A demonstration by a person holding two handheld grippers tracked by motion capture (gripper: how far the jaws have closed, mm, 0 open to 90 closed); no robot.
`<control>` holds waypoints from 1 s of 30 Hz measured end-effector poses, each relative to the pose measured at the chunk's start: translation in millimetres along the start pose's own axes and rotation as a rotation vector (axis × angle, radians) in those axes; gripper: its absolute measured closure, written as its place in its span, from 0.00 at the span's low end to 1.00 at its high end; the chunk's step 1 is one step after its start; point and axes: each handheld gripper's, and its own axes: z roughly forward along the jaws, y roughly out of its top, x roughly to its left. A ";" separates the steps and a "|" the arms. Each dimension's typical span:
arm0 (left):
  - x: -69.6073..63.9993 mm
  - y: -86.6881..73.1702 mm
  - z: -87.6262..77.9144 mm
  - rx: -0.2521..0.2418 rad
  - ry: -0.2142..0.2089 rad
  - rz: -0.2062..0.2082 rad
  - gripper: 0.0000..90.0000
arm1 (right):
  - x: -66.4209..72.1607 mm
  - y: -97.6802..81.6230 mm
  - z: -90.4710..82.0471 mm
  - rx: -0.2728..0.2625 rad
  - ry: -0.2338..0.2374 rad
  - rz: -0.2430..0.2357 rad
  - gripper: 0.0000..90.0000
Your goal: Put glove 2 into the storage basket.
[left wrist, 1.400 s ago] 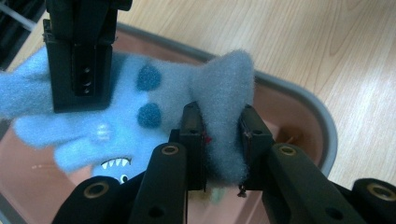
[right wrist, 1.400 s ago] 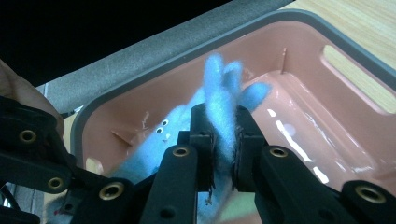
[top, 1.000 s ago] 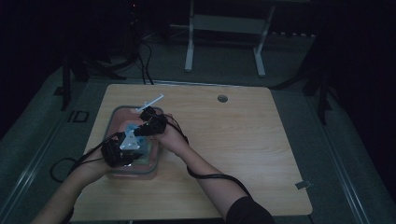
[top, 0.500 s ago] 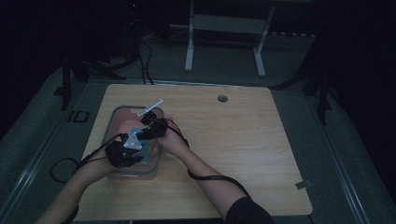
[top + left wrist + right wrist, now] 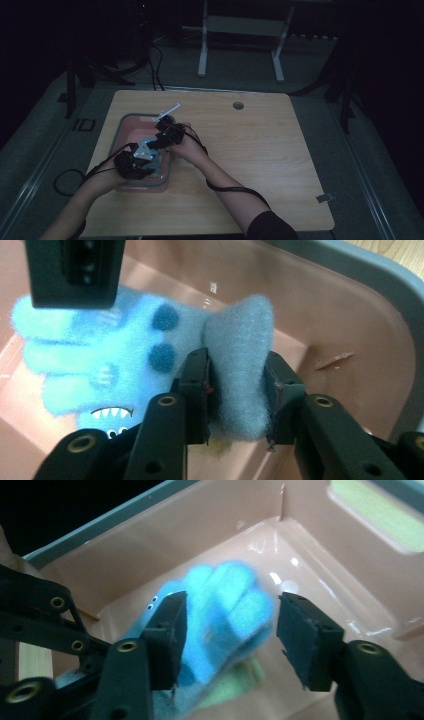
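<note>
Fuzzy blue fleece, a child's glove (image 5: 105, 355) with a toothy monster face, lies inside the pink plastic bin (image 5: 350, 315) on the tabletop (image 5: 280, 150). The left hand-held gripper (image 5: 235, 390) pinches the glove's grey cuff between its pads, though its jaws have just been easing apart. The right hand-held gripper (image 5: 227, 635) has just been opening too; its jaws stand wide, clear of the glove's finger end between them. The step looks like laying the glove down in the bin. To do it well, let the cuff go fully before lifting, then draw both grippers straight up so the pile doesn't snag.
</note>
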 end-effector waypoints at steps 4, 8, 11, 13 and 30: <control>-3.6 3.8 -3.0 -0.004 0.000 0.000 0.67 | 0.2 0.0 -9.1 -0.018 0.002 -0.003 0.39; -4.9 8.7 -11.3 -0.023 0.018 -0.006 0.62 | 2.3 0.0 -17.1 -0.031 0.020 -0.012 0.33; -3.5 10.4 -19.3 -0.049 0.043 -0.032 0.50 | 2.8 -1.0 -24.1 -0.046 0.044 -0.021 0.26; -2.2 10.9 -24.4 -0.071 0.060 -0.060 0.38 | 3.9 -2.1 -30.1 -0.059 0.049 -0.027 0.25; -17.7 26.3 -31.8 -0.228 0.008 -0.160 0.03 | -4.4 -39.5 -73.3 -0.092 0.064 -0.099 0.17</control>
